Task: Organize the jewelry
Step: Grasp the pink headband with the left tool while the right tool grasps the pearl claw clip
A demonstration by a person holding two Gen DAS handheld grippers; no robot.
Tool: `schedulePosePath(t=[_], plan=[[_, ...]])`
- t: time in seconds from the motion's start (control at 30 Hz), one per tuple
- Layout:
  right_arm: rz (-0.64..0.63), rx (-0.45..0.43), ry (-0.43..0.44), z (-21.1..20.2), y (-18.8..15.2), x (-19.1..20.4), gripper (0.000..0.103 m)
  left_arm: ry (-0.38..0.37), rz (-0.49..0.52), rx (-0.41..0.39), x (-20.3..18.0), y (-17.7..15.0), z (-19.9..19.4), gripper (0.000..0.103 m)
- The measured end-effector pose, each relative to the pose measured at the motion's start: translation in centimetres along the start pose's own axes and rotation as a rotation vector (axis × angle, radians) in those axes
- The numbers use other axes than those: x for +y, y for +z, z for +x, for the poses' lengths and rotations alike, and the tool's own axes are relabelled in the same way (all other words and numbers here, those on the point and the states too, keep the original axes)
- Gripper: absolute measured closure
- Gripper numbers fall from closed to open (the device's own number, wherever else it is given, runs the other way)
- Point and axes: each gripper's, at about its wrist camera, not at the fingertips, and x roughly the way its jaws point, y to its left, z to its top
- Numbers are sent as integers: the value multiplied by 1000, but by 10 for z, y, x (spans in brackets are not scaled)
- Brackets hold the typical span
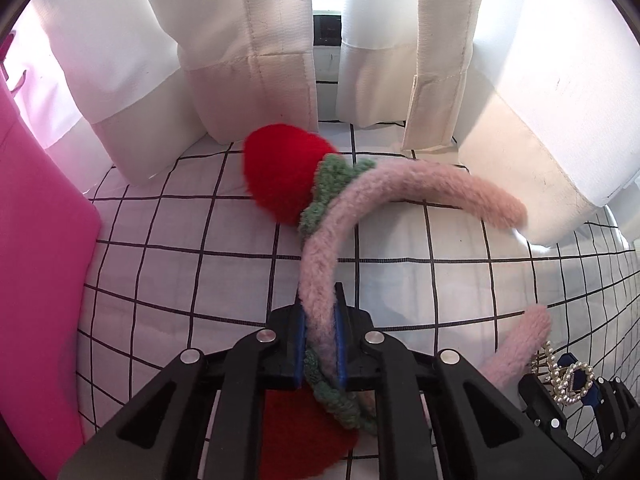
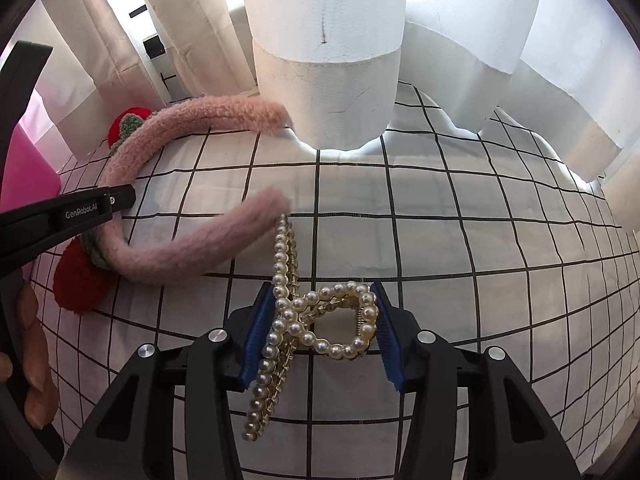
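Note:
My left gripper (image 1: 320, 320) is shut on a fuzzy pink headband (image 1: 320, 264) that carries two red plush strawberries (image 1: 280, 176) with green leaves, and holds it over the checked cloth. The headband also shows in the right wrist view (image 2: 168, 256), with the left gripper (image 2: 116, 200) clamped on its band. My right gripper (image 2: 320, 320) is shut on a gold pearl hair claw clip (image 2: 288, 320), which it grips by the looped handles. The clip (image 1: 568, 376) and right gripper (image 1: 588, 404) show at the lower right of the left wrist view.
A white cloth with a black grid (image 2: 440, 240) covers the surface. White curtains (image 1: 240, 40) hang along the far edge, with folds (image 2: 328, 80) resting on the cloth. A pink object (image 1: 40, 240) stands at the left.

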Motion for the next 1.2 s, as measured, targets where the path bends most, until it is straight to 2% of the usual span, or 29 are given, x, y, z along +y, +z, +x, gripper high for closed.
schedulePosePath(t=[0.4,0.6,0.67,0.73,1.03,1.2], plan=[[33,-17,67,-22,-26,-25,61,24,-16,-44,10,-34,-33,94],[44,-56,85,-52,-34,-43,61,22,-44,-72,15,-47,-60,94],[45,-73,91,-63,-35,-49,61,20,-44,-89,16,-47,-70,94],[41,-89,94,-62,-20,-62,61,17,-44,-105,17,-44,-81,94],[11,-153,106,-93,-10,-46,61,8,-44,-175,26,-46,-123,94],[-18,-181,118,-109,-10,-41,61,-4,-56,-223,31,-50,-165,94]])
